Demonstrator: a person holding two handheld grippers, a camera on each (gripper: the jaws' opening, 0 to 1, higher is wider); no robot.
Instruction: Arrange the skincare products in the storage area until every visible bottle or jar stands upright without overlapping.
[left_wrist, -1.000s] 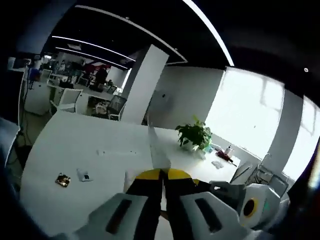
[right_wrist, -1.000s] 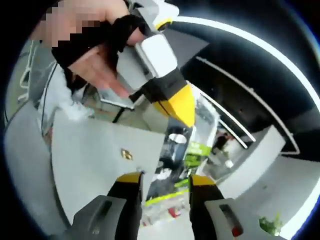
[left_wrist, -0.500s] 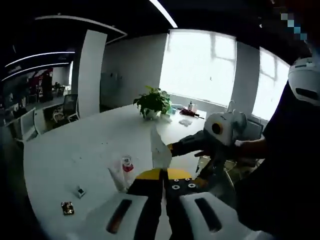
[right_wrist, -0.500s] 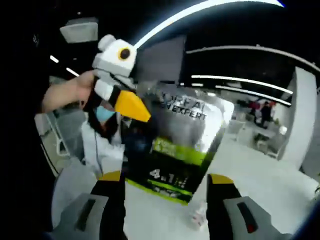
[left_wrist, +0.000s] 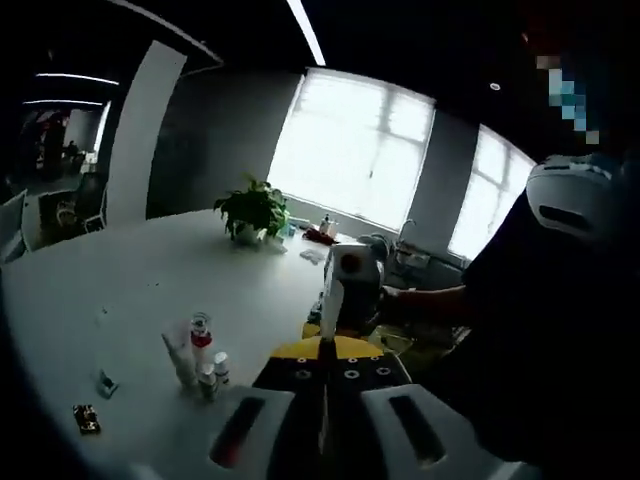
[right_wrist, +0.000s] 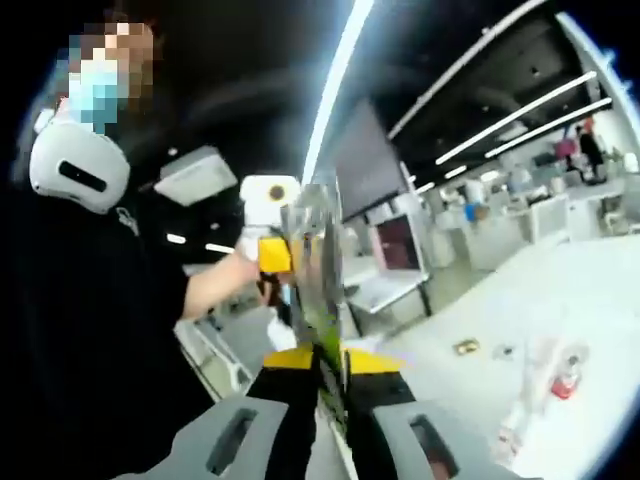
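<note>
Between both closed grippers (left_wrist: 325, 368) (right_wrist: 328, 365), probably one foil pouch (right_wrist: 318, 265), bottles (left_wrist: 200, 350) on table (left_wrist: 120, 300).

No text, brand or number can be read in these two views. The silver and green pouch (right_wrist: 322, 290) stands edge-on between the jaws in the right gripper view, so its printed face is turned away. The small bottles (left_wrist: 200, 360) on the white bench (left_wrist: 120, 300), in front of the potted plant (left_wrist: 252, 210) in the left gripper view, carry labels too small and blurred to read.
</note>
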